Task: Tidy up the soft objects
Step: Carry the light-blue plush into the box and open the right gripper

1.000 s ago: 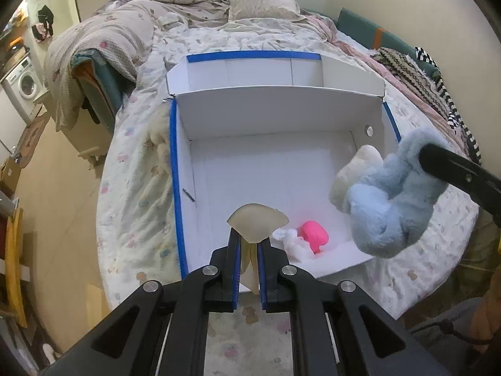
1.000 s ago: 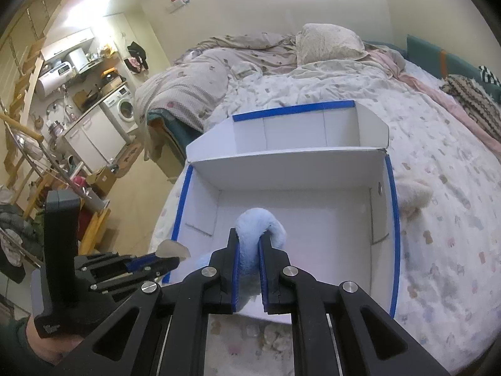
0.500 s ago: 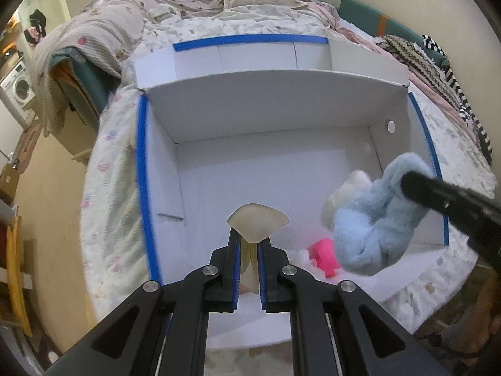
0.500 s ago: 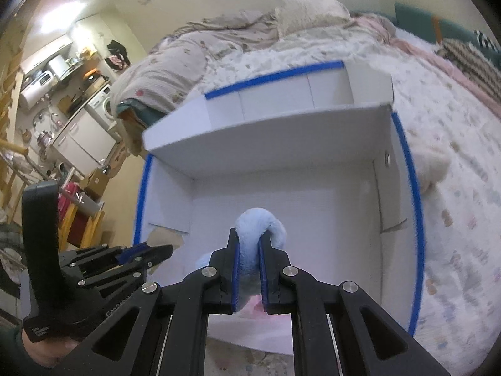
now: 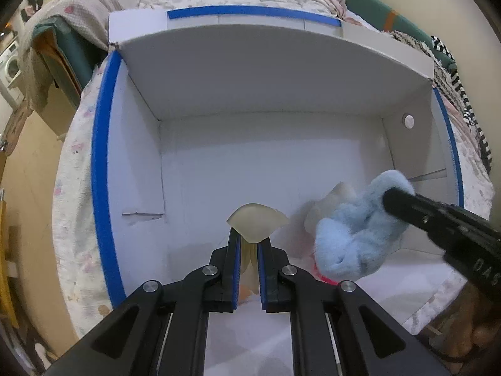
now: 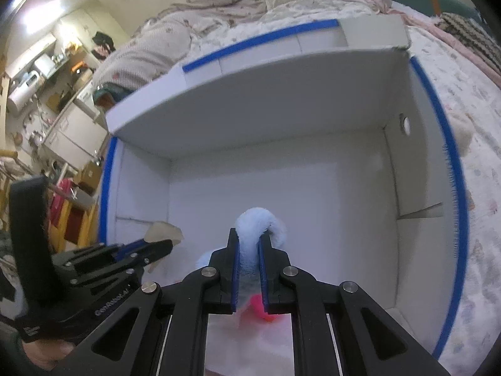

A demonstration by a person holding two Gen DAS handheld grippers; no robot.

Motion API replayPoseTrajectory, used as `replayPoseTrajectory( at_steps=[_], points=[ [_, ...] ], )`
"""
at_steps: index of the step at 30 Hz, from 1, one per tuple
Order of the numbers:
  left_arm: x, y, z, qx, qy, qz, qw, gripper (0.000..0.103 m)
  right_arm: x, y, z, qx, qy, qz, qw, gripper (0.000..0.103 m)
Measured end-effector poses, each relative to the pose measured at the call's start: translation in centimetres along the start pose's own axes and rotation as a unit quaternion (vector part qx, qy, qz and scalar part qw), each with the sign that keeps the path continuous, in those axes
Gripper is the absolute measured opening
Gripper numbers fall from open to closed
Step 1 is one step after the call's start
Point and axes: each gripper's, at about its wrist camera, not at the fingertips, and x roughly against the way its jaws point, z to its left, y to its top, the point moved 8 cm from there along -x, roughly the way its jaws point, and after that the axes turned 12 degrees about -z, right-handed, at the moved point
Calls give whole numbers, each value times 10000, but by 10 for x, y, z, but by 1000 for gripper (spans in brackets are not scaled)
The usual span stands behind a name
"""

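Mid-task. Left gripper (image 5: 249, 244) clamped on cream soft piece (image 5: 256, 223), right gripper (image 6: 249, 244) clamped on blue plush (image 5: 353, 241); both over white box (image 5: 250, 94). Pink item (image 6: 261, 307) already inside; release remains.

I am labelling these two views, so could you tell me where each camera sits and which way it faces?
Left wrist: on the left gripper, looking along its fingers into the white box; it grips a cream soft piece.
Right wrist: on the right gripper, facing the same box; it grips a blue plush.
Shared: box, both grippers, both toys.
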Motion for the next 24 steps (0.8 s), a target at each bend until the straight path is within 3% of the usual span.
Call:
replayPoseTrajectory(
  at_steps=[17,24],
  points=[
    [-5,-2,-2,-55,134,17,9999,11,-11,-9,-10,26,-272,249,9993,13],
    [-1,-3,-1,-30,117,-4,9999,16,-11,-7,-10,82,-393,215,9990,23]
  ],
)
